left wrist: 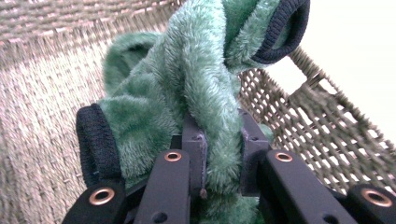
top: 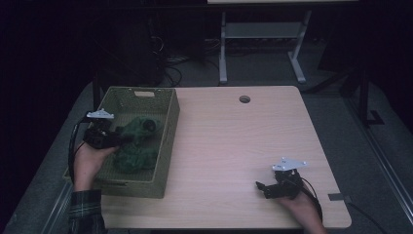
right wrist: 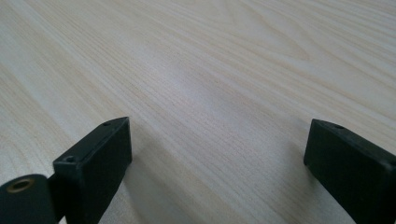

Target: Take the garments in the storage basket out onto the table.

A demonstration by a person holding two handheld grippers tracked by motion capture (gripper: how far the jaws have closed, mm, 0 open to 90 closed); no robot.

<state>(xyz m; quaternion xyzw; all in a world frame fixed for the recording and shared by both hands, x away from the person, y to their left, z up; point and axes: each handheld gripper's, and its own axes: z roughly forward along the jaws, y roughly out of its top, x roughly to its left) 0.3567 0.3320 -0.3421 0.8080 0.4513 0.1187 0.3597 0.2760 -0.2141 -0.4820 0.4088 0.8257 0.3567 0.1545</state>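
Note:
A fuzzy green garment with dark blue cuffs (top: 139,127) hangs inside a woven olive basket (top: 165,146) at the table's left. My left gripper (top: 118,140) is over the basket and shut on a fold of it. In the left gripper view the green fleece (left wrist: 201,88) is pinched between the two black pads (left wrist: 254,149), with a dark cuff (left wrist: 95,144) hanging at the left. A second green bundle (top: 135,160) lies on the basket floor. My right gripper (top: 263,189) rests near the table's front right, jaws open over bare wood (right wrist: 219,154).
The light wooden table (top: 234,141) has a round cable hole (top: 244,99) at its far edge. Beyond it stands a white desk frame (top: 258,44) on a dark floor with cables. A person's plaid sleeve (top: 85,212) enters at the bottom left.

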